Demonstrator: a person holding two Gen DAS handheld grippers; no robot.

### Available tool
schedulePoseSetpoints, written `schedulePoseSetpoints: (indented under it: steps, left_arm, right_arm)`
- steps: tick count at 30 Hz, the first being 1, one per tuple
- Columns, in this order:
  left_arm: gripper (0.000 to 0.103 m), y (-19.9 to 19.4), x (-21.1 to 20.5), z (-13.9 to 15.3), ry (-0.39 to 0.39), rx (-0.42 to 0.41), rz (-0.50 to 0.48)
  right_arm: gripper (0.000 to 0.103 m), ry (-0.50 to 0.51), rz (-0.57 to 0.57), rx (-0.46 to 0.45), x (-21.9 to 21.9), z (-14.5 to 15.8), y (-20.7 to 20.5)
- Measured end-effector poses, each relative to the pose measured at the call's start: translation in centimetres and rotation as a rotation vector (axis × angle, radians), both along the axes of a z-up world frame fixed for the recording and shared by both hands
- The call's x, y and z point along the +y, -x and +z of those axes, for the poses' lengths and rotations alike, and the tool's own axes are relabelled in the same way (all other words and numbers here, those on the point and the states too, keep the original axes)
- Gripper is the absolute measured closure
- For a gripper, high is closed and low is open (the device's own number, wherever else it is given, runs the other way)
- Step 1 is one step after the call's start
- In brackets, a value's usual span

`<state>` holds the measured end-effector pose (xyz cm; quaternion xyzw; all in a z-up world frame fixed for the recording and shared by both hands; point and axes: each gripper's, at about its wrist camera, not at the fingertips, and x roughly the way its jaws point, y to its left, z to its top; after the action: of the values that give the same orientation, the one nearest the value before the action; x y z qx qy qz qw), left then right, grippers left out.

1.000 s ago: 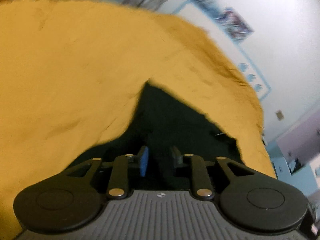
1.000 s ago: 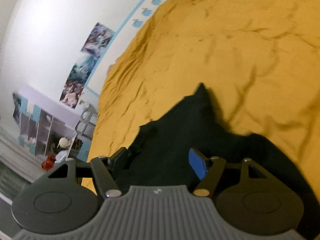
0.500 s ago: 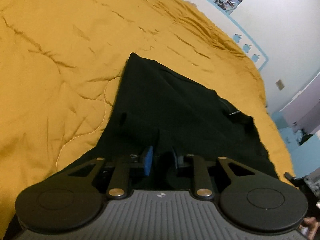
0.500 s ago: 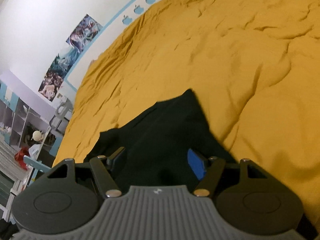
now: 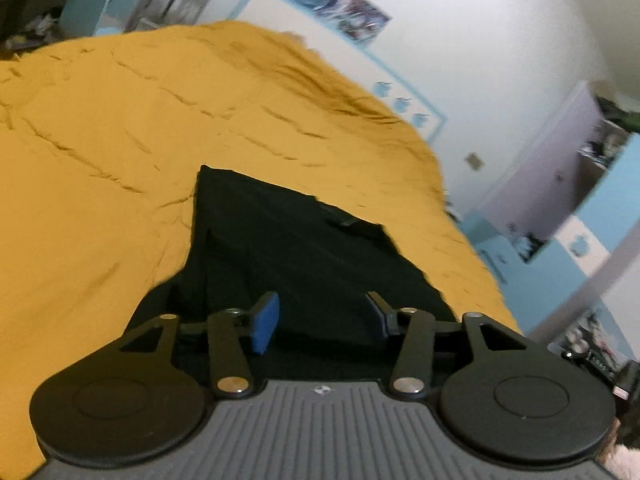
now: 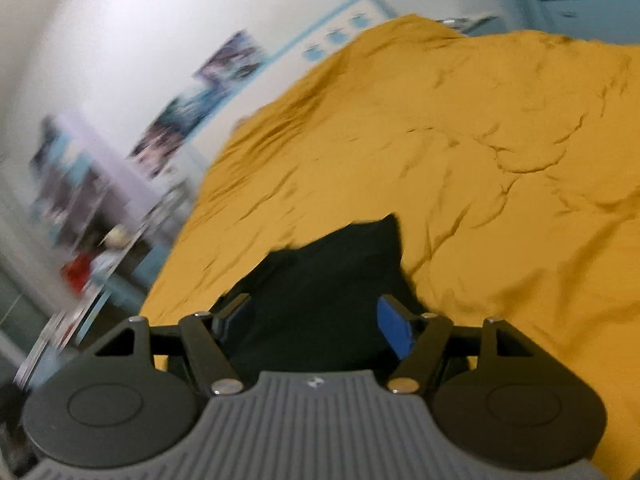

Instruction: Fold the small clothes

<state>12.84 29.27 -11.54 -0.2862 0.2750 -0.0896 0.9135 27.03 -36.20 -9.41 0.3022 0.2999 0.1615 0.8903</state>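
A black garment (image 5: 304, 248) lies folded on the mustard-yellow bedspread (image 5: 100, 168); its far corner points away from me. My left gripper (image 5: 322, 314) is open, jaws wide apart just above the garment's near edge, holding nothing. In the right wrist view the same garment (image 6: 332, 276) lies on the bedspread (image 6: 480, 140). My right gripper (image 6: 316, 318) is open over the garment's near edge, empty. The near part of the cloth is hidden under both grippers.
The bed's edge runs along a white wall with posters (image 5: 344, 12) and a blue border. A lilac and blue cabinet (image 5: 568, 184) stands past the bed's right side. Shelves with small items (image 6: 80, 248) show blurred at the left of the right wrist view.
My left gripper has opened, from nearly shut on the black cloth to wide apart. Both grippers have pulled back and tilted up; more wall and room show. The garment lies flat.
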Motion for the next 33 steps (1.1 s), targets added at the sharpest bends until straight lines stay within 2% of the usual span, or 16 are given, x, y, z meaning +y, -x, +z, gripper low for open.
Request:
schedulePoseSetpoints:
  steps: [2, 4, 8, 11, 13, 15, 18, 22, 27, 31, 33]
  left_arm:
    - [0.041, 3.9, 0.8, 0.2, 0.010, -0.012, -0.026]
    - [0.041, 6.4, 1.2, 0.1, -0.014, -0.006, -0.023]
    - [0.041, 12.1, 3.4, -1.9, -0.004, 0.018, 0.031]
    - [0.041, 14.0, 4.7, -3.8, 0.006, 0.051, 0.056]
    - [0.041, 14.7, 5.1, -5.0, 0.045, 0.066, 0.052]
    - [0.041, 14.9, 5.4, -6.2, 0.134, 0.061, 0.028]
    - [0.038, 14.8, 5.4, -7.1, 0.177, 0.042, -0.008]
    - [0.037, 14.6, 5.4, -9.2, 0.329, 0.067, -0.069]
    - [0.036, 15.0, 4.4, -10.2, 0.360, 0.094, -0.124]
    - [0.034, 14.3, 3.6, -10.6, 0.372, 0.135, -0.240]
    - [0.034, 13.7, 3.0, -11.3, 0.374, 0.172, -0.319]
  right_arm:
    - [0.035, -0.001, 0.092, 0.008, -1.8, 0.5, 3.5]
    - [0.035, 0.006, 0.165, 0.028, -3.4, 0.1, 6.8]
    - [0.034, -0.019, 0.200, 0.114, -6.1, -2.6, 11.4]
    - [0.033, -0.022, 0.222, 0.160, -7.0, -5.0, 13.6]
    - [0.033, -0.048, 0.257, 0.182, -7.1, -6.5, 14.6]
    - [0.033, -0.082, 0.298, 0.175, -7.2, -7.4, 15.9]
    - [0.032, -0.106, 0.339, 0.169, -7.0, -7.7, 17.0]
    - [0.032, -0.094, 0.403, 0.191, -6.6, -8.0, 18.3]
    - [0.030, -0.110, 0.498, 0.226, -6.8, -8.3, 20.5]
    - [0.030, -0.209, 0.483, 0.226, -8.0, -9.2, 21.6]
    - [0.030, -0.226, 0.495, 0.243, -8.2, -9.6, 21.8]
